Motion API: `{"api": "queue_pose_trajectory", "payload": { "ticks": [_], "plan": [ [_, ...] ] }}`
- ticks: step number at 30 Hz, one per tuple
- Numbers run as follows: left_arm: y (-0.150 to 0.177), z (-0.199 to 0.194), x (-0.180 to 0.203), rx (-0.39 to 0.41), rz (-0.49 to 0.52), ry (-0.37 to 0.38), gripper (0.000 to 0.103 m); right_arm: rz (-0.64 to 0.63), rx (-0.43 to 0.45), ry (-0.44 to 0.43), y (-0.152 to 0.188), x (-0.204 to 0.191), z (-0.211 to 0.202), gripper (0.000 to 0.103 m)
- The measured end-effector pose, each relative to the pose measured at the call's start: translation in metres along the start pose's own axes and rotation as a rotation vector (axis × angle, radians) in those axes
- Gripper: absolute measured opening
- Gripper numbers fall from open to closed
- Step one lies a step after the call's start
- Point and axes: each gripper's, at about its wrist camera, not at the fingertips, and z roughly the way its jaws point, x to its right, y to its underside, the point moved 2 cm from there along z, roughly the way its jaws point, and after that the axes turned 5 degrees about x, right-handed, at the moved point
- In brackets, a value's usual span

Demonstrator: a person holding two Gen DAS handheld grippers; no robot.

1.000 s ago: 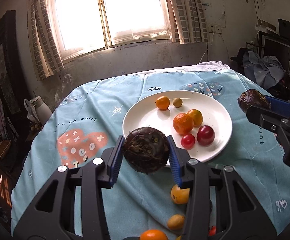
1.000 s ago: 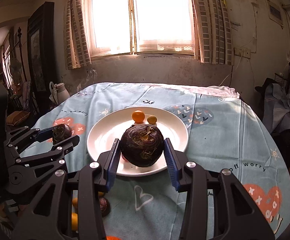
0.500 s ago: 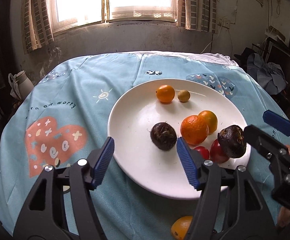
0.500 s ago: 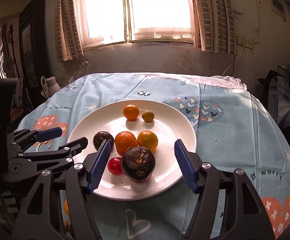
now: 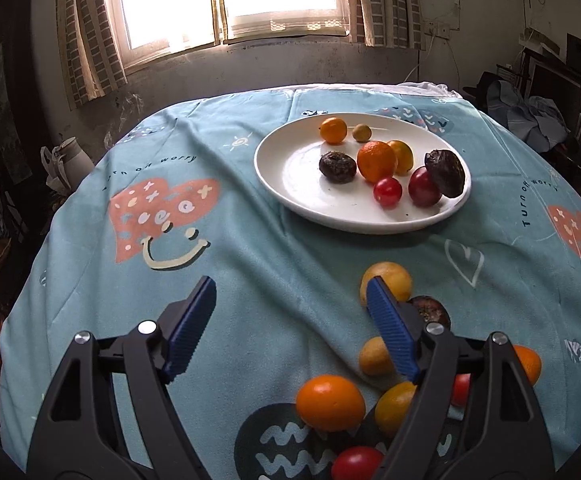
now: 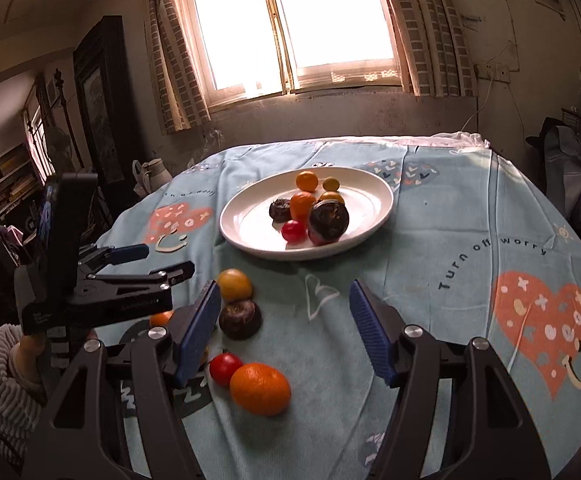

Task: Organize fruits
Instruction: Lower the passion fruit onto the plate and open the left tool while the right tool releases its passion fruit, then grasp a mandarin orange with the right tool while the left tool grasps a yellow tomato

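A white plate point(image 5: 290, 184) point(image 6: 370, 196) holds several fruits, among them two dark wrinkled fruits point(image 5: 337, 167) point(image 5: 446, 173), an orange point(image 5: 376, 161) and a red tomato point(image 5: 387, 191). Loose fruits lie on the cloth nearer me: a yellow one point(image 5: 390, 276), an orange one point(image 5: 330, 402) point(image 6: 260, 388), a dark one point(image 6: 239, 319), a red tomato point(image 6: 224, 368). My left gripper point(image 5: 290, 328) is open and empty, above the cloth beside the loose fruits. My right gripper point(image 6: 284, 332) is open and empty, just right of them.
The table wears a light blue cloth point(image 5: 230, 240) with heart prints. A white jug point(image 5: 64, 160) stands off its left edge. A window and wall are behind; clutter sits at the right.
Both grippers opened and left their dark fruits on the plate, then drew back toward the near side, over the loose fruits.
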Motion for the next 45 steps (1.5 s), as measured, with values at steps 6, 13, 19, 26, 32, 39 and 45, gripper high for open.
{"api": "queue_pose_trajectory", "payload": {
  "ticks": [6,13,19,26,32,39,45],
  "plan": [
    [-0.005,0.024,0.012,-0.063,-0.014,0.035,0.079,-0.032,-0.140,-0.044,0.029,-0.008,0.015,0.067],
    [-0.002,0.030,0.011,-0.073,-0.017,0.059,0.080,0.010,-0.270,-0.102,0.040,-0.010,0.033,0.067],
    [-0.002,0.029,0.009,-0.077,-0.023,0.069,0.080,0.053,-0.341,-0.110,0.048,-0.008,0.048,0.053],
    [-0.002,0.030,0.020,-0.071,0.014,0.085,0.080,0.064,-0.324,-0.118,0.047,-0.005,0.045,0.042],
    [-0.003,0.037,0.033,-0.094,0.023,0.135,0.080,0.073,-0.307,-0.103,0.044,-0.001,0.040,0.042],
    [0.001,0.044,0.052,-0.106,0.097,0.135,0.064,0.077,-0.297,-0.100,0.041,0.000,0.039,0.042],
    [0.005,0.042,0.062,-0.093,0.150,0.137,0.040,0.080,-0.297,-0.100,0.040,0.001,0.038,0.042]
  ]
}}
